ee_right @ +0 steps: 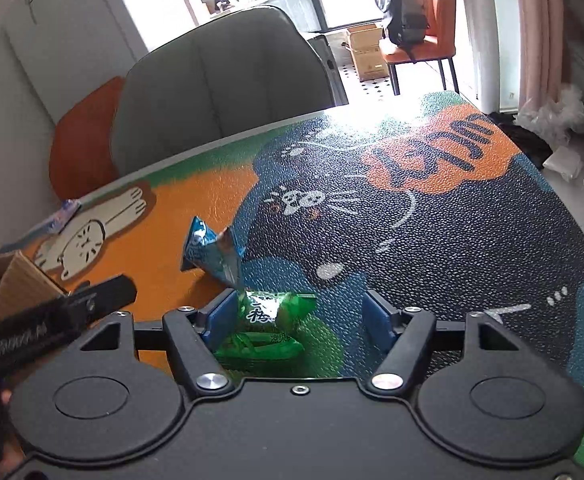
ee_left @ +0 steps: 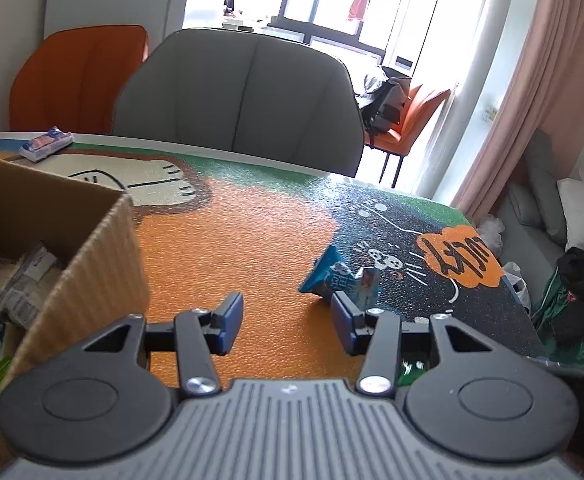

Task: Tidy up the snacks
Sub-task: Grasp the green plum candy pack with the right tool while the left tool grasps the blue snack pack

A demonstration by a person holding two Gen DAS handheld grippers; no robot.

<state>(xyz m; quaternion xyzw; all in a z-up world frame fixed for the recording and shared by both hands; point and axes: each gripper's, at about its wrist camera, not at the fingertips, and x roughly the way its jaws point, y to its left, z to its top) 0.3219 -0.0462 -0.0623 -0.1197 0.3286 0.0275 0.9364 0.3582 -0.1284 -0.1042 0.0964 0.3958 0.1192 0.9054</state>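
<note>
Right wrist view: right gripper [ee_right: 298, 318] spread around the crinkled green snack packet [ee_right: 269, 326], left pad touching, right pad clear. Left gripper [ee_left: 285, 322] parted over bare mat, blue foil snack packet [ee_left: 338, 280] just ahead, brown cardboard box [ee_left: 91, 256] alongside.

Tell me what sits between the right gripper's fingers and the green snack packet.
Nothing visible does. The green snack packet already lies between the open fingers of the right gripper, against the left pad and clear of the other. The blue snack packet stands just beyond it on the table mat, outside the fingers.
</note>
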